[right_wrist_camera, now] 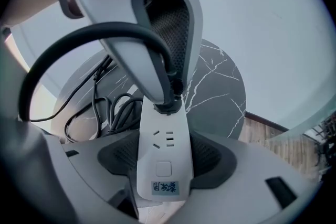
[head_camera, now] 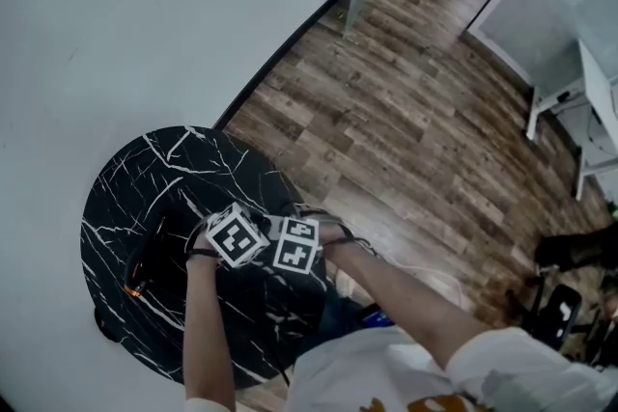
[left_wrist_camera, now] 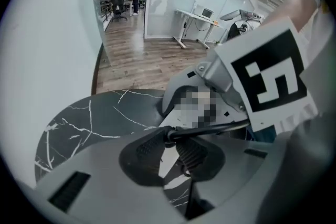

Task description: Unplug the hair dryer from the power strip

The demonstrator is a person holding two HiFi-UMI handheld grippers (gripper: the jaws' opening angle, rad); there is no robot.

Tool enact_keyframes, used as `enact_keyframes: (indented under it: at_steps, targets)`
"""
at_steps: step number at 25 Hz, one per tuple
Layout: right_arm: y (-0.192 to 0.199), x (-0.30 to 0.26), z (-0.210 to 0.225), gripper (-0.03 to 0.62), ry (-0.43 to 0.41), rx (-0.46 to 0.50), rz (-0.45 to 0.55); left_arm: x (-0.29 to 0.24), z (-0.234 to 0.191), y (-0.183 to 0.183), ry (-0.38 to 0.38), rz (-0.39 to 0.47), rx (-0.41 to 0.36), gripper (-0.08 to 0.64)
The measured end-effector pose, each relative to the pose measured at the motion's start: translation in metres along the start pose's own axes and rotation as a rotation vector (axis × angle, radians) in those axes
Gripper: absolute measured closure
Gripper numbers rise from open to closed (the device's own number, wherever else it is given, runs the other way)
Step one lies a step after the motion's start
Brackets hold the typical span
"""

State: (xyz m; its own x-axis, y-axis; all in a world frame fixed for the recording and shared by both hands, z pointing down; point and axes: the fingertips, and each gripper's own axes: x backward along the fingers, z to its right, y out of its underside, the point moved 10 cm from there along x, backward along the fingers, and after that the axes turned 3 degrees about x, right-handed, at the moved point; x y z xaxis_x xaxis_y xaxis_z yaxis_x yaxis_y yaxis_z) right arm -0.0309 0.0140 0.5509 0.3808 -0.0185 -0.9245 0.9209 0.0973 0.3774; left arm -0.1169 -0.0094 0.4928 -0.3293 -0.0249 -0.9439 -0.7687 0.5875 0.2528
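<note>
Marble table (head_camera: 116,207), power strip (right_wrist_camera: 163,139) in right claw (right_wrist_camera: 165,159)

The only writing is on the white power strip (right_wrist_camera: 163,139). A small pale label (right_wrist_camera: 165,187) sits at its near end, just below the square button. It bears a few blue handwritten characters, too blurred to read in the right gripper view.

The cube (left_wrist_camera: 273,78) on the right gripper (right_wrist_camera: 163,165) fills much of the left gripper view. It carries a black square marker whose white blocky pattern looks much like a 5.

In the head view that cube shows a similar black-and-white square marker (head_camera: 296,246). So does the cube (head_camera: 235,237) of the left gripper (left_wrist_camera: 176,150). These are coded patterns, not letters.
</note>
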Motion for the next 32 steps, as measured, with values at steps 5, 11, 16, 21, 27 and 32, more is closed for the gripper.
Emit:
enact_keyframes:
  at_steps: [5,11,16,21,27,32]
  targets:
    - [-0.002,0.0,-0.001,0.322,-0.002,0.019,-0.014,-0.006,0.01,0.01,-0.064,-0.014,0.004,0.499]
    - [-0.002,0.0,0.0,0.322,-0.002,0.005,-0.017,0.001,-0.007,-0.006,0.055,-0.044,-0.015,0.497]
    - [0.0,0.0,-0.002,0.322,-0.001,0.018,-0.009,0.005,0.017,0.013,-0.078,-0.015,-0.039,0.5]
    - [0.002,0.0,-0.002,0.322,0.002,-0.001,-0.014,0.009,0.005,0.016,-0.011,-0.016,-0.017,0.503]
    - [0.002,0.0,-0.001,0.322,0.006,-0.003,0.001,0.009,0.008,0.015,-0.043,0.015,-0.002,0.503]
    - [0.001,0.002,0.0,0.322,-0.002,0.003,0.0,0.019,0.01,0.019,-0.103,0.057,0.003,0.503]
